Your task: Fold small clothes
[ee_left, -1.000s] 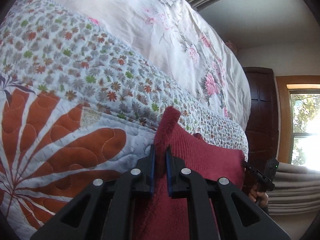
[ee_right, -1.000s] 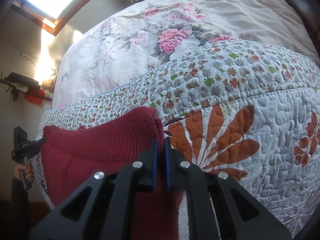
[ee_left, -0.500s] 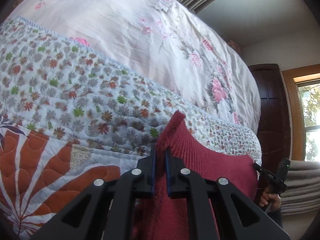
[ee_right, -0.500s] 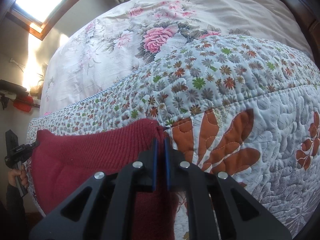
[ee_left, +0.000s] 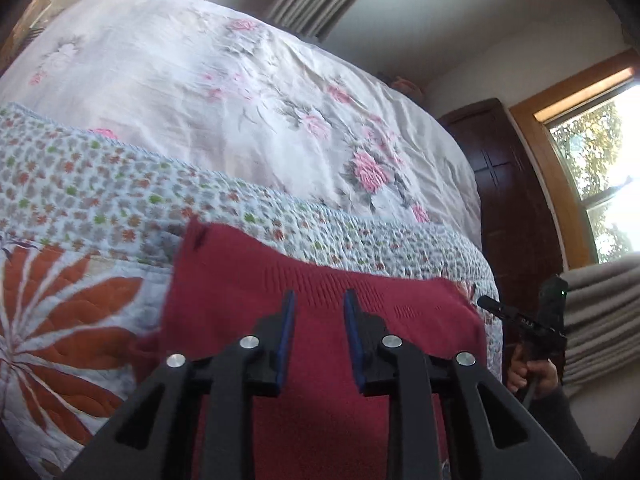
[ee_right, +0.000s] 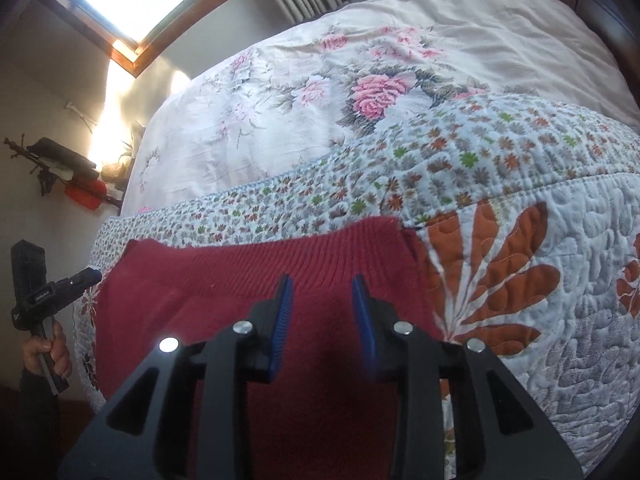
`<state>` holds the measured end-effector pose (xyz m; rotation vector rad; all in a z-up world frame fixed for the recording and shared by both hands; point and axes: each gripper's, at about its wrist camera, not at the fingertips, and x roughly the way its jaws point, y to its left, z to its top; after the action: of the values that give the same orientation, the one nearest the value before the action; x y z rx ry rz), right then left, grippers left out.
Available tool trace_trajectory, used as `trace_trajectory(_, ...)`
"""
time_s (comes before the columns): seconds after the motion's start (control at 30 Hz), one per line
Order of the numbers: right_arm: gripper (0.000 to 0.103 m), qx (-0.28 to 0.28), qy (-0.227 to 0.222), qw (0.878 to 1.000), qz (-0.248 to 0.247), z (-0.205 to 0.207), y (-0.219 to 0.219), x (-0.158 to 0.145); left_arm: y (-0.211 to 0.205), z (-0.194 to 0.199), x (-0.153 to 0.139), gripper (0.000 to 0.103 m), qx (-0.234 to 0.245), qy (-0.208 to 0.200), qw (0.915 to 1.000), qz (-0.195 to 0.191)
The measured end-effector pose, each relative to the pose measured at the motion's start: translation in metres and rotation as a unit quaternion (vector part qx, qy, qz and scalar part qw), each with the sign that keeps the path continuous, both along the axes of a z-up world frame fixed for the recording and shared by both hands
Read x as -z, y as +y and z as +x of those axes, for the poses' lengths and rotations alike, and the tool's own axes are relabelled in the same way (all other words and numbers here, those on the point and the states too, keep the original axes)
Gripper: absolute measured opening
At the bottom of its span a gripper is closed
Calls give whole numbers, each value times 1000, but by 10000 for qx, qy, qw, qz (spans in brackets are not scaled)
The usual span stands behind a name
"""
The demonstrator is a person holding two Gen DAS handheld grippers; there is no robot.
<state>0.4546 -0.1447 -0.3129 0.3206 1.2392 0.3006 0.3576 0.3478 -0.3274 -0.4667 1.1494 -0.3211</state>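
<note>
A dark red knitted garment (ee_left: 320, 312) lies spread flat on the quilted bedspread (ee_left: 80, 208), its ribbed hem along the far edge. My left gripper (ee_left: 319, 300) hovers open over it, nothing between the blue pads. In the right wrist view the same red garment (ee_right: 224, 288) lies flat, its ribbed band ending at a corner (ee_right: 394, 226). My right gripper (ee_right: 321, 285) is open above that band, empty. Each view shows the other gripper held in a hand: right gripper (ee_left: 524, 320) at the far right, left gripper (ee_right: 44, 288) at the far left.
A pale floral duvet (ee_left: 260, 92) covers the bed beyond the quilt (ee_right: 500, 152). A dark wooden door (ee_left: 504, 208) and a bright window (ee_left: 596, 168) stand to the right. A shelf with dark and red items (ee_right: 68, 176) hangs on the left wall.
Both grippers have let go of the red garment and opened. Its held corners dropped, and the garment now lies flat on the quilt.
</note>
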Motion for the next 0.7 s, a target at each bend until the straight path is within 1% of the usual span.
trace_trajectory(0.03, 32, -46, 92, 9999, 1, 0, 5, 11, -2, -1, 16, 23, -12, 162, 9996, 246)
trace_trajectory(0.07, 30, -34, 116, 9999, -87, -2, 7, 20, 3, -2, 31, 20, -102, 333, 9988, 332)
trace_trajectory(0.1, 25, -25, 57, 9999, -151, -4, 6, 24, 11, -6, 41, 2, -231, 418, 9983, 324)
trace_trajectory(0.13, 23, 1, 50, 9999, -93, -5, 2, 27, 19, -11, 45, 2, -321, 429, 9983, 218)
trace_trajectory(0.17, 22, 116, 78, 9999, 70, -6, -5, 27, 25, -15, 43, 2, -383, 420, 9983, 136)
trace_trajectory(0.2, 21, 237, 75, 9995, 194, -9, -10, 22, 26, -20, 37, 2, -398, 386, 9983, 177)
trace_trajectory(0.23, 23, 273, -13, 9992, 280, -15, -15, 13, 24, -25, 28, 2, -362, 306, 9987, 202)
trace_trajectory(0.27, 24, 258, -128, 9989, 368, -22, -18, 2, 23, -33, 14, 5, -314, 137, 9993, 119)
trace_trajectory(0.33, 24, 211, -314, 9978, 552, -44, -23, -17, 14, -54, -15, 14, -120, -331, 9991, -234)
trace_trajectory(0.4, 24, 143, -426, 9967, 675, -70, -23, -25, -2, -76, -32, 21, 171, -672, 9965, -462)
trace_trajectory(0.43, 24, 98, -424, 9961, 761, -84, -22, -23, -9, -86, -31, 23, 254, -731, 9956, -530)
trace_trajectory(0.47, 25, 60, -364, 9960, 813, -93, -20, -17, -14, -91, -23, 24, 278, -662, 9963, -467)
trace_trajectory(0.5, 25, 23, -231, 9966, 786, -100, -18, -6, -17, -93, -10, 25, 255, -506, 9979, -304)
trace_trajectory(0.53, 23, 22, -162, 9970, 759, -103, -16, 4, -16, -92, 8, 25, 168, -300, 9994, 1)
trace_trajectory(0.57, 20, 43, -198, 9971, 733, -104, -17, 12, -11, -93, 26, 22, 80, -177, 9996, 211)
trace_trajectory(0.6, 8, 50, -236, 9973, 688, -105, -20, 16, -3, -94, 38, 7, -40, -128, 9998, 177)
trace_trajectory(0.63, 0, 94, -199, 9974, 679, -104, -25, 16, 6, -96, 42, 2, -210, -72, 9998, 13)
trace_trajectory(0.67, 0, 213, -132, 9971, 717, -105, -31, 12, 11, -99, 39, 2, -316, -50, 9995, -76)
trace_trajectory(0.7, 3, 296, -118, 9967, 749, -109, -36, 5, 10, -104, 30, 2, -346, -110, 9993, -49)
